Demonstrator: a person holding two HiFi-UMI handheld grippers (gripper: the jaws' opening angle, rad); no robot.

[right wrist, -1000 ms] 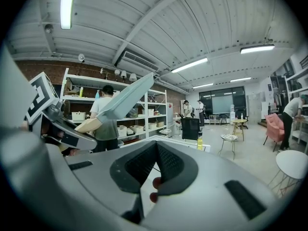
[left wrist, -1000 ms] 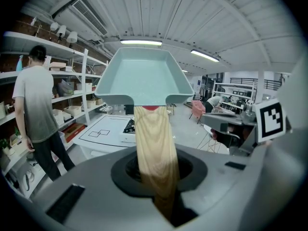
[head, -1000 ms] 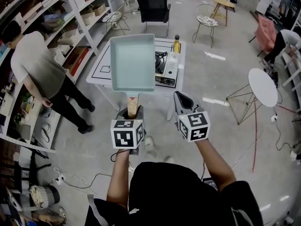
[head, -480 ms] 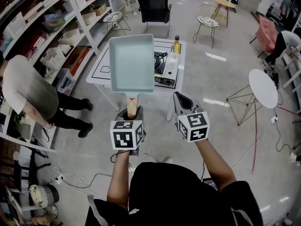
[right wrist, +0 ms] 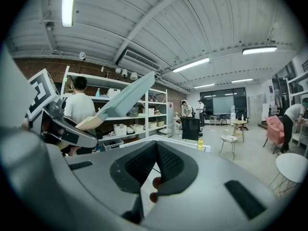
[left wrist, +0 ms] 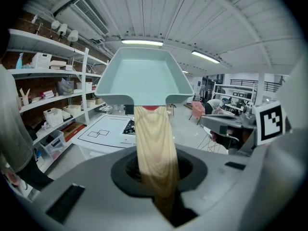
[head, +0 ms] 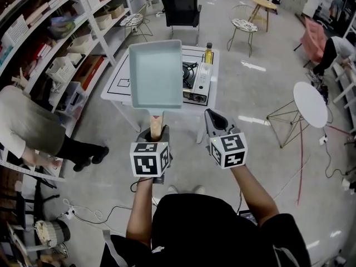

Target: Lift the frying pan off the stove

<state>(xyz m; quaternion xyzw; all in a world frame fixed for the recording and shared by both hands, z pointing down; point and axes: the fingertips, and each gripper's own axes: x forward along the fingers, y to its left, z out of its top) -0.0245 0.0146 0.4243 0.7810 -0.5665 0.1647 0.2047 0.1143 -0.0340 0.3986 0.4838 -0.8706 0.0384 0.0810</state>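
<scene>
I see the white surface (head: 115, 89) carrying the stove (head: 196, 82). The frying pan (head: 156, 74) is lifted clear of both, its wooden handle (head: 157, 122) clamped in my left claw (head: 156, 133). My right claw (head: 214, 118) is closed on nothing.

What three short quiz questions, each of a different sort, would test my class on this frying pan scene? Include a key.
1. True or false: the frying pan rests on the stove.
2. Which part of the pan does the left gripper clamp? A) rim B) wooden handle C) underside
3. Fill in: the right gripper has its jaws together and holds ____.
Key: 1 false, the pan is held up clear of the stove; 2 B; 3 nothing.
</scene>
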